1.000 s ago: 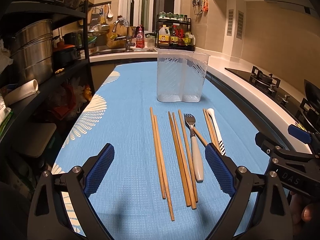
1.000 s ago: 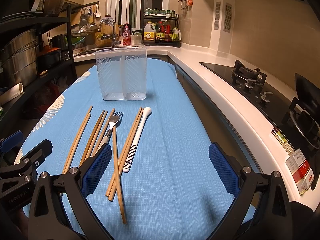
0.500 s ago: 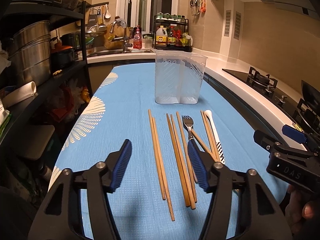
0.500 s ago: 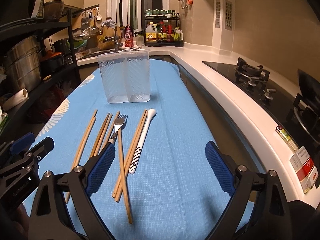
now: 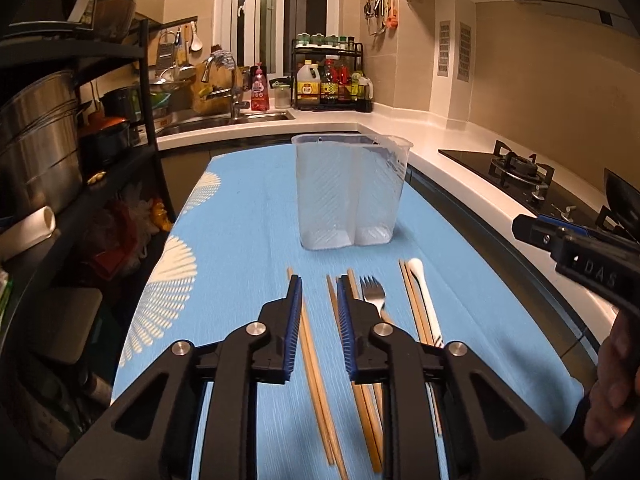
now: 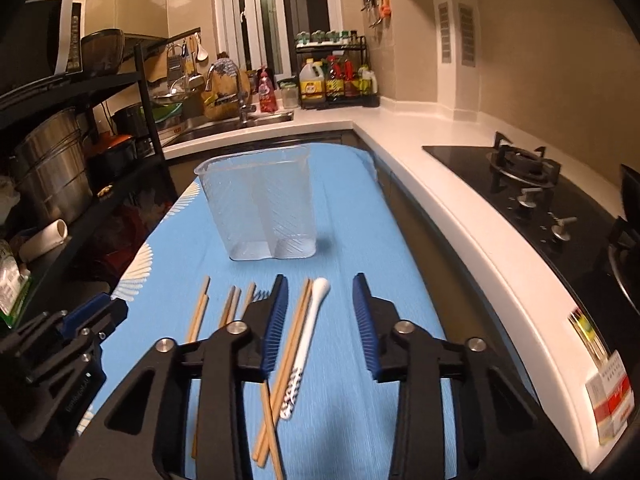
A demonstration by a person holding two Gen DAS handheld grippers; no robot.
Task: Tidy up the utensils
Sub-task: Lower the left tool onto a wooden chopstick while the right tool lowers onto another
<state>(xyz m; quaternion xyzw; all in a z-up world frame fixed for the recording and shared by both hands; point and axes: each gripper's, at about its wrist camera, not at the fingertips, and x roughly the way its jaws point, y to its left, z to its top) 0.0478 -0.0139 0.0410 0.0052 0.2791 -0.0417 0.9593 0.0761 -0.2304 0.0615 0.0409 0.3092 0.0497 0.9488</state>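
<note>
Several wooden chopsticks [image 5: 310, 344], a metal fork [image 5: 373, 295] and a white spoon [image 5: 424, 292] lie side by side on the blue cloth [image 5: 248, 224]. A clear two-compartment holder [image 5: 350, 192] stands upright behind them. My left gripper [image 5: 318, 292] is narrowly open and empty, with the leftmost chopstick pair between its pads. My right gripper [image 6: 320, 300] is open and empty, with the white spoon [image 6: 316, 312] and a chopstick pair [image 6: 294, 332] between its pads. The holder also shows in the right wrist view [image 6: 260, 208].
A black metal rack [image 5: 52, 152] with steel pots stands left of the table. A white counter [image 6: 452, 216] with a gas hob [image 6: 524, 172] runs along the right. A sink [image 5: 224, 120] and a bottle rack [image 5: 332, 80] are at the back.
Both grippers have narrowed a lot, the left one more. Both have moved forward and lower over the utensils, towards the holder.
</note>
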